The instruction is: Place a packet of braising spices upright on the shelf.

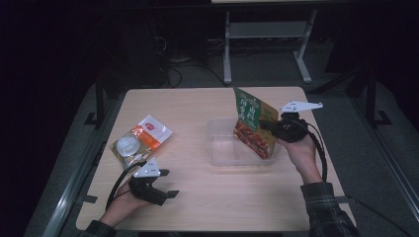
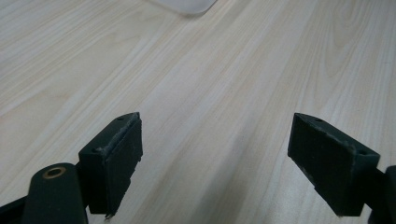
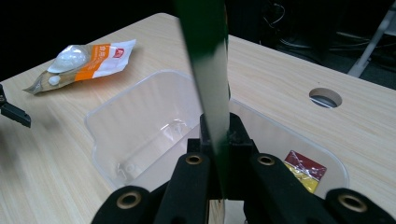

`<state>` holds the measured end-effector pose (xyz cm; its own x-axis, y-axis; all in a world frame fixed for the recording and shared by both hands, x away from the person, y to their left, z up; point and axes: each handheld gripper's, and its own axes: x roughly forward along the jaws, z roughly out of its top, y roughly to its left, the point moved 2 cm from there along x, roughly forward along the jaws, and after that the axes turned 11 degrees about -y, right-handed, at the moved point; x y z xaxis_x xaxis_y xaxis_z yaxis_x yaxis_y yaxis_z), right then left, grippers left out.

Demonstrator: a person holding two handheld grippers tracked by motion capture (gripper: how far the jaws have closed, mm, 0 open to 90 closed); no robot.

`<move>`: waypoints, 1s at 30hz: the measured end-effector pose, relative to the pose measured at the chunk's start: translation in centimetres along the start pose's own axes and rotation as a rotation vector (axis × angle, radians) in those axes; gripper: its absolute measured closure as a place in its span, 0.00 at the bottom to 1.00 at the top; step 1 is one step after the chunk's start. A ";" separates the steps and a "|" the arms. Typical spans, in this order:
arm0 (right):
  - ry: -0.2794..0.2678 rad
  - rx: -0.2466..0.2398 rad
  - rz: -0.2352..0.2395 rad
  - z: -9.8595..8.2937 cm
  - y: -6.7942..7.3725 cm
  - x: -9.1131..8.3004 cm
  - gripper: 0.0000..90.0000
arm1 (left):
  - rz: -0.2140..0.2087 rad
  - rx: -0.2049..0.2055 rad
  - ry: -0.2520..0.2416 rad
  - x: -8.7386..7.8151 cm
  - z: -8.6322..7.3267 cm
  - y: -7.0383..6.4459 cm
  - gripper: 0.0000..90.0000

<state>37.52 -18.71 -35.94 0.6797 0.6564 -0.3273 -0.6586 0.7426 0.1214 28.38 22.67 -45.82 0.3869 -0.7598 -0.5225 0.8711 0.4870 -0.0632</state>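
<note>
A green and red snack bag (image 1: pixel 253 123) stands tilted over the right part of a clear plastic tub (image 1: pixel 217 150). My right gripper (image 1: pixel 267 126) is shut on the bag's right edge. From the right gripper view the bag (image 3: pixel 208 70) is seen edge-on, rising from between the jaws above the tub (image 3: pixel 140 126). An orange and white packet (image 1: pixel 139 138) lies at the table's left, also in the right gripper view as the packet (image 3: pixel 84 63). My left gripper (image 1: pixel 168 183) rests near the front left of the table, open, with bare wood between its pads (image 2: pixel 114 156).
The wooden table (image 1: pixel 197 207) has a round cable hole (image 3: pixel 325 97) near its far side. A corner of the tub (image 2: pixel 187 5) shows ahead of the left gripper. Dark floor and a white desk frame (image 1: pixel 267 39) lie beyond the table.
</note>
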 end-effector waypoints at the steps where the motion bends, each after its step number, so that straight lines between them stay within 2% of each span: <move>1: -0.005 0.003 0.000 -0.1 0.0 0.0 0.99 | -0.001 -0.002 0.001 0.0 0.0 0.0 0.19; 6: 0.000 0.023 0.014 -0.8 -0.2 0.1 0.99 | -0.007 0.002 0.010 0.1 0.0 -0.1 0.19; 14: 0.005 0.027 0.020 -1.0 -0.3 0.0 0.99 | -0.010 0.002 0.017 0.2 0.0 -0.1 0.19; 20: 0.040 0.024 0.020 -1.5 -0.2 0.0 0.99 | -0.014 0.006 0.032 0.2 -0.1 -0.1 0.19; 26: 0.036 0.035 0.028 -1.9 -0.3 -0.3 0.99 | -0.020 0.005 0.042 0.4 -0.2 -0.2 0.19; 30: 0.036 0.025 0.032 -2.0 -0.1 -0.4 0.98 | -0.027 0.004 0.046 0.4 -0.2 -0.2 0.20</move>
<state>36.66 -19.27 -37.66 0.6459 0.6750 -0.3566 -0.6713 0.7247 0.1557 28.29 22.34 -46.21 0.3490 -0.7522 -0.5589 0.8824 0.4646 -0.0742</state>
